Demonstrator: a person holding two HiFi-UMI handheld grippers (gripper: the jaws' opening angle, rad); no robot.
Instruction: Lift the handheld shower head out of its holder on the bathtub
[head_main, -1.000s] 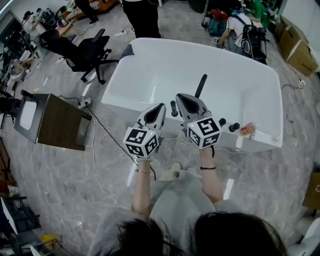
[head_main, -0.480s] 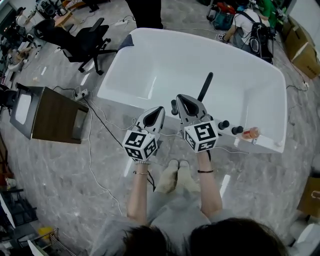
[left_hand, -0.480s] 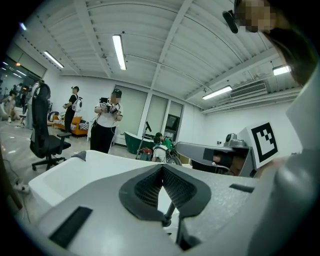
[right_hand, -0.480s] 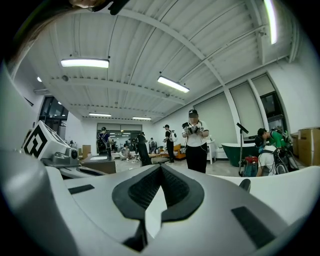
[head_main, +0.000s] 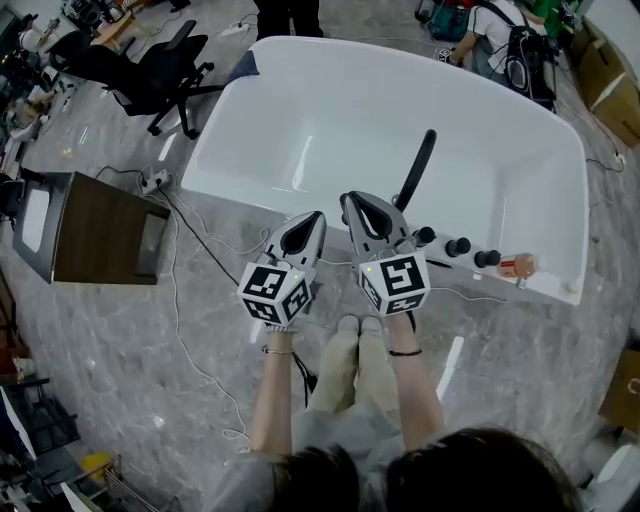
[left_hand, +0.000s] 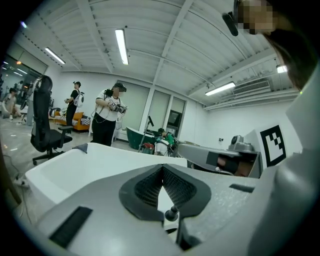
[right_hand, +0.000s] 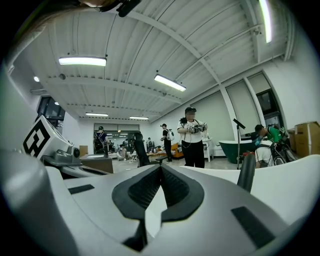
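Note:
The black handheld shower head (head_main: 417, 170) stands tilted in its holder on the near rim of the white bathtub (head_main: 300, 110). In the right gripper view the shower head (right_hand: 246, 172) rises just right of the jaws. My right gripper (head_main: 352, 202) is shut and empty, a little left of the shower head and apart from it. My left gripper (head_main: 314, 220) hangs beside it over the near rim, also shut with nothing held. Below the left jaws a small black knob (left_hand: 171, 215) shows. Both pairs of jaws meet at their tips, left (left_hand: 161, 167) and right (right_hand: 161, 167).
Three black knobs (head_main: 458, 245) and an orange thing (head_main: 520, 266) sit on the rim right of the shower head. A dark cabinet (head_main: 95, 232) and a black office chair (head_main: 150, 75) stand at the left. Cables (head_main: 190, 250) lie on the marble floor. People stand beyond the tub.
Both grippers have sunk side by side toward the tub's near rim. Their jaws stayed shut. The shower head has not moved in its holder.

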